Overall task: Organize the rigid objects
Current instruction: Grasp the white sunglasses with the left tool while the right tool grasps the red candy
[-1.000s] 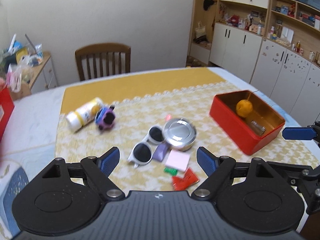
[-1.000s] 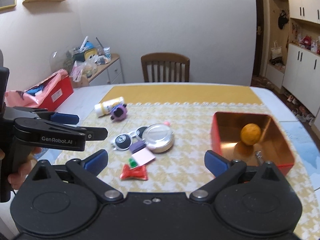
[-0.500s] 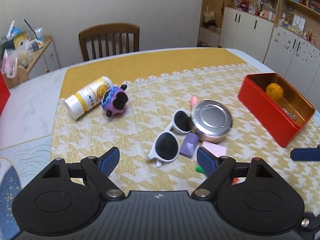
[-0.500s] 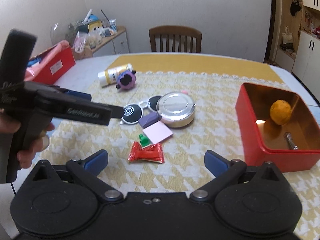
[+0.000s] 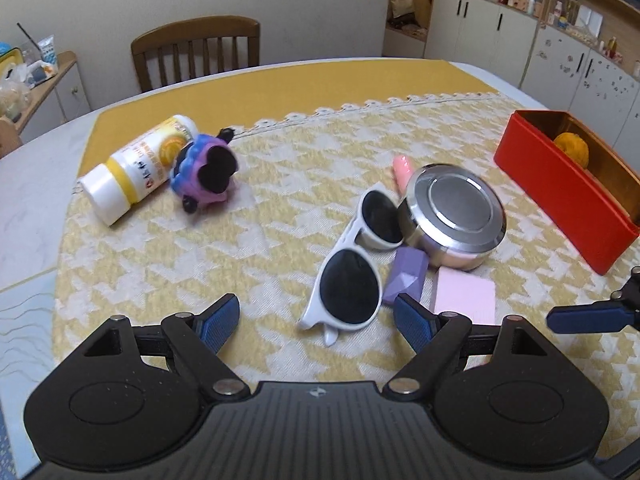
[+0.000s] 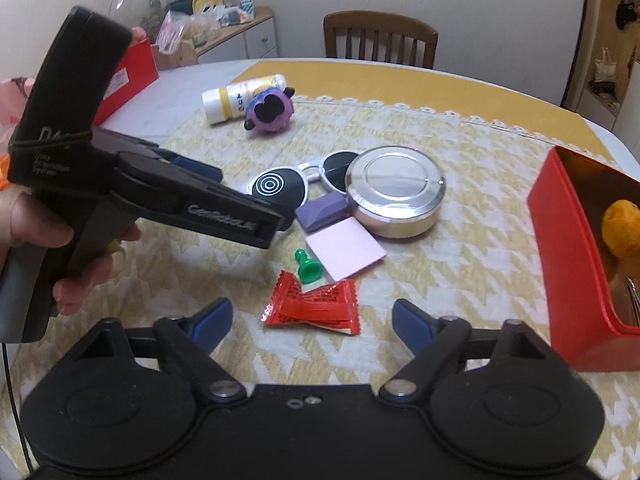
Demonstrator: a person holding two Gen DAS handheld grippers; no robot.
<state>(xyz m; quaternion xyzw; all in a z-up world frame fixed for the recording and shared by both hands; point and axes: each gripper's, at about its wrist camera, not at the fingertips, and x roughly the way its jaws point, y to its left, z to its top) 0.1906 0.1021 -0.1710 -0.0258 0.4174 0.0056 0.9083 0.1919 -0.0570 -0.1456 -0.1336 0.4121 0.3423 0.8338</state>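
White sunglasses (image 5: pixel 352 272) touch the purple block (image 5: pixel 405 276) and steel tin (image 5: pixel 454 216), so a pinch may drag neighbours. Left gripper (image 5: pixel 316 316) spread, empty; right gripper (image 6: pixel 312 316) just narrowed, wrapper (image 6: pixel 312 306) between, unpinched.

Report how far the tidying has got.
Done: an orange and a metal piece lie in the red box. In hand: nothing; left gripper and right gripper are open. Left: sunglasses, round tin, bottle, toy, red wrapper.
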